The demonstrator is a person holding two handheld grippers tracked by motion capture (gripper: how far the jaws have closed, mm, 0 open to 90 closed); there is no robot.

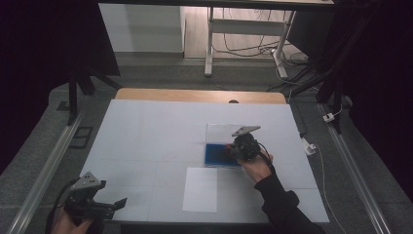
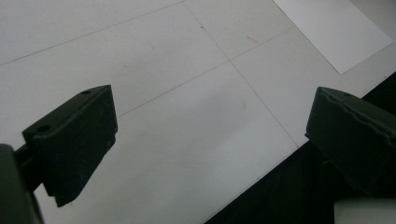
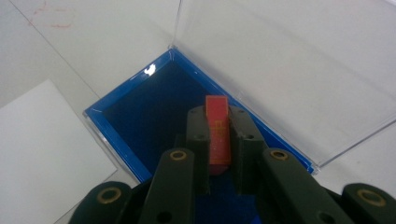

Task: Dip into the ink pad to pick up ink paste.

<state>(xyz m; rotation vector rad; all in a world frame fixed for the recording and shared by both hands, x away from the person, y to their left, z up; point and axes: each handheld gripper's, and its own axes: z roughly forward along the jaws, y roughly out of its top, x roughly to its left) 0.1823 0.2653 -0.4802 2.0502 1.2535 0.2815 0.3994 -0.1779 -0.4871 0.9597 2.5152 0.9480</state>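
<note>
My right gripper (image 3: 218, 117) is shut on a thin red block (image 3: 217, 135), which stands upright between the jaws. It hangs over a shallow blue-lined tray (image 3: 149, 105) whose clear lid (image 3: 289, 70) stands open behind it. From the high view, the right gripper (image 1: 234, 148) is over the blue tray (image 1: 214, 155) right of the table's middle, with the lid (image 1: 221, 131) rising at the far side. My left gripper (image 1: 118, 203) rests near the front left edge, and its jaws (image 2: 210, 135) are open wide over bare white table.
A white sheet of paper (image 1: 200, 189) lies in front of the tray, also seen as paper (image 2: 336, 32) and paper (image 3: 42, 154). The white table cover (image 1: 156, 131) ends at a dark front edge just under the left gripper. Metal rails run along both sides.
</note>
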